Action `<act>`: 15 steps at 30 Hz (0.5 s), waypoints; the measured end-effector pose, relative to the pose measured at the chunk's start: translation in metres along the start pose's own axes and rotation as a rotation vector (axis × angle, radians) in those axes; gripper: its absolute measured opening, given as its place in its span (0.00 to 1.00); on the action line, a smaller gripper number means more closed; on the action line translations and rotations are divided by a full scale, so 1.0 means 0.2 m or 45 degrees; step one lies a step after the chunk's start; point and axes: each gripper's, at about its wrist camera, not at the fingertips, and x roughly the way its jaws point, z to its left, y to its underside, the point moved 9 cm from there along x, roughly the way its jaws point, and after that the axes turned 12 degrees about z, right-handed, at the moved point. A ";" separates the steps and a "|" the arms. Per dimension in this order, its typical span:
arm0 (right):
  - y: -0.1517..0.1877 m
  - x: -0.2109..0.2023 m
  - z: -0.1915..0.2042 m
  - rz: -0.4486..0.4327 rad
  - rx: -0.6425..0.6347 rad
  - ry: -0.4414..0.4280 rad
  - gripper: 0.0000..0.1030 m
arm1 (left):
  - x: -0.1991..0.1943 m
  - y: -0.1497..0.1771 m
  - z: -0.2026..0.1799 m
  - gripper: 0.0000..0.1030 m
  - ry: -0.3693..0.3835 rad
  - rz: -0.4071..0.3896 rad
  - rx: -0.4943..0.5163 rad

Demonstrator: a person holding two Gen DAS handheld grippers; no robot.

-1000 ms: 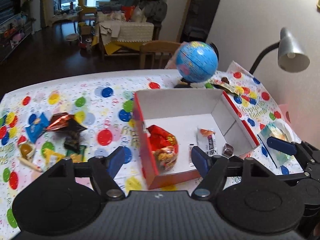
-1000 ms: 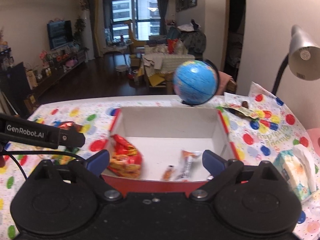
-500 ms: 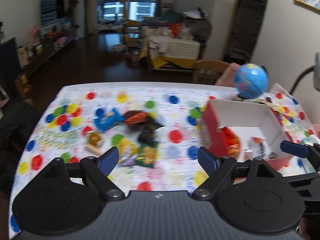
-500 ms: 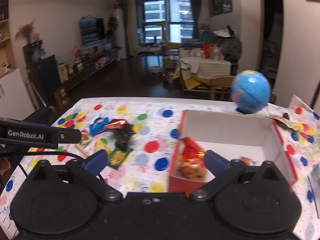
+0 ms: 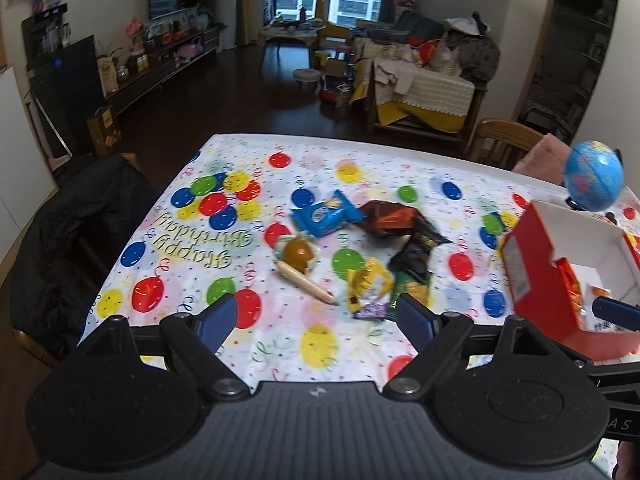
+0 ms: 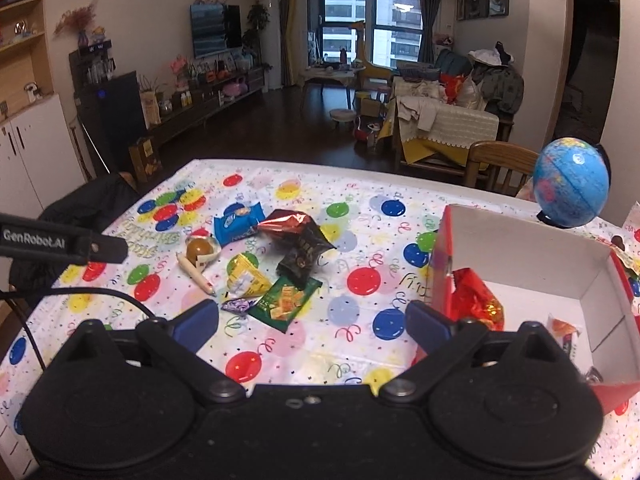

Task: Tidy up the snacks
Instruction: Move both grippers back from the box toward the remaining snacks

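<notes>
A pile of loose snacks lies mid-table: a blue packet (image 5: 322, 216) (image 6: 238, 224), dark red and black wrappers (image 5: 394, 220) (image 6: 298, 240), a yellow packet (image 5: 368, 284) (image 6: 246, 276), a green packet (image 6: 285, 300), a small purple sweet (image 6: 237, 305), a round brown sweet (image 5: 298, 252) and a wafer stick (image 5: 308, 286). The red box (image 5: 534, 280) (image 6: 442, 264) at right holds a red bag (image 6: 476, 300) and small packets. My left gripper (image 5: 316, 322) is open and empty, just short of the pile. My right gripper (image 6: 312, 322) is open and empty between pile and box.
A blue globe (image 5: 594, 176) (image 6: 572, 182) stands behind the box. A dark jacket on a chair (image 5: 68, 232) sits at the table's left edge. A wooden chair (image 6: 500, 164) stands at the far side. The balloon-print tablecloth (image 5: 224, 240) covers the table.
Both grippers have swung left from the box toward the snack pile; the box has moved to the right edge of both views. Both stay open and empty.
</notes>
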 end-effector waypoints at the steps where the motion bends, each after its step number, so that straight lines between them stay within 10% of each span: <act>1: -0.01 0.02 0.01 0.008 -0.002 0.006 0.96 | 0.02 -0.01 0.02 0.84 -0.007 0.007 -0.008; 15: -0.17 0.31 0.02 0.078 -0.028 0.037 0.92 | 0.35 -0.21 0.13 0.83 -0.053 0.062 -0.009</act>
